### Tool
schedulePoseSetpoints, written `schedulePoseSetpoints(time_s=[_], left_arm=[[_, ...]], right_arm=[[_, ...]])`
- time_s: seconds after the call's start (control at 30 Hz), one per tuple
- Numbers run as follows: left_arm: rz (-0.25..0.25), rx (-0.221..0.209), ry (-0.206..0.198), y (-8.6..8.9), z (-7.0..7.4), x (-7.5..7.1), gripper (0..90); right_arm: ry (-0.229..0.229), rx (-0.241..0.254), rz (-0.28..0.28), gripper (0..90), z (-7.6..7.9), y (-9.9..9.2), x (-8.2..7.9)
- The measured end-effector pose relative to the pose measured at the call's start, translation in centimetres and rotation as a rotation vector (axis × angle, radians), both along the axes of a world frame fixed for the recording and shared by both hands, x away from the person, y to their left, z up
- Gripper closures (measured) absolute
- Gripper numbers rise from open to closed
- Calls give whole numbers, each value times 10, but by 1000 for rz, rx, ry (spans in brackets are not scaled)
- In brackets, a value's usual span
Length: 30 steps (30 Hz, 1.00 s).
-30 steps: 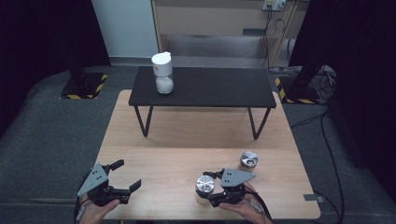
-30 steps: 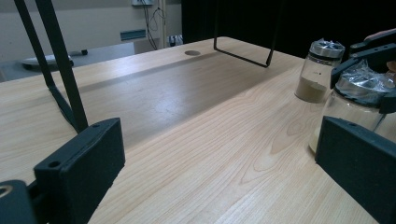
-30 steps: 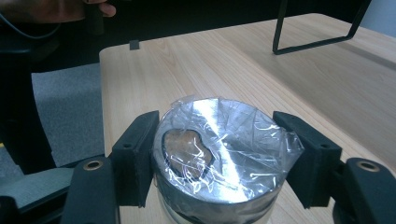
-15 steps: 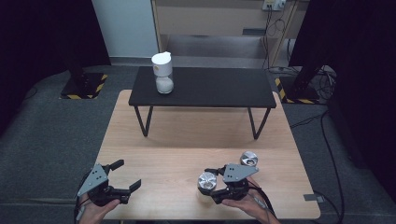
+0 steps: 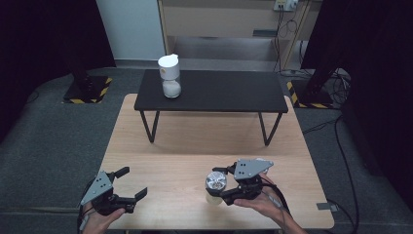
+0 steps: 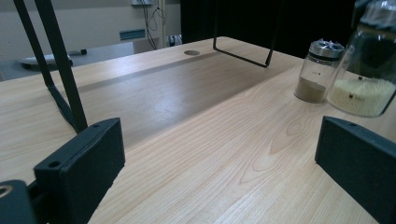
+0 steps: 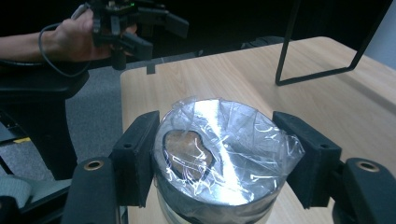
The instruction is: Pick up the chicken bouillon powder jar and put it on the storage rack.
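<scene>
Near bench front edge: right claw [image 5: 220, 186] pinching a glass shaker jar [image 5: 215, 183], both pads pressed on its sides just under the lid
Shaker jar, right gripper view: silver lid [image 7: 219, 151] wrapped in crinkled clear film, one dark opening on the lid's left part, pale contents below the rim
Shaker jar, left gripper view: pale granules [image 6: 363, 95] fill the bottom part, jar bottom looks clear of the wood, top cut off by frame edge
Right hand [image 5: 263, 200]: wrapped round the gripper body from below, grey three-cornered plate on top, cable trailing toward bench edge
Second shaker [image 6: 318, 71]: smaller glass jar with metal top and brown powder, standing upright on the bench just beside the held jar; in high view mostly hidden behind the right gripper
Left claw [image 5: 130, 183]: spread wide, nothing between the pads, hovering low at bench front left corner, well apart from both jars
Left hand [image 7: 77, 37]: gripping its gripper, cable looped under the wrist
Bench [image 5: 195, 146]: light wood, bare in the middle
Black side table [image 5: 214, 90]: stands on the far half of the bench on thin metal legs
White-capped jar [image 5: 170, 75]: upright on the black table's left part, white stuff in the lower half
Floor: grey carpet, yellow-black striped plates at stand feet either side
</scene>
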<state>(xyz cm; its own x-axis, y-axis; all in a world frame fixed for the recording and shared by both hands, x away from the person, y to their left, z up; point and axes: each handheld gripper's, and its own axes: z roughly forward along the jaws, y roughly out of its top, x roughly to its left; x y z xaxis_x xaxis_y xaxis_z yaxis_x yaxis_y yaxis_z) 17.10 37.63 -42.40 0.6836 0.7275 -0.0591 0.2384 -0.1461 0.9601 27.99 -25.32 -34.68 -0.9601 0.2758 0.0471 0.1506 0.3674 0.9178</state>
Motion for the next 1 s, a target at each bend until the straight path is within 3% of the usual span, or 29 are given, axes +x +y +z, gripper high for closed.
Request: schedulePoseSetpoints(time_s=[0.37, 1.0], left_arm=[[1, -2, 0, 0, 0, 0, 2], [0, -2, 1, 0, 0, 0, 2]], right_arm=[[4, -9, -4, 352, 40, 2, 14], [13, -30, -21, 352, 95, 4, 32]])
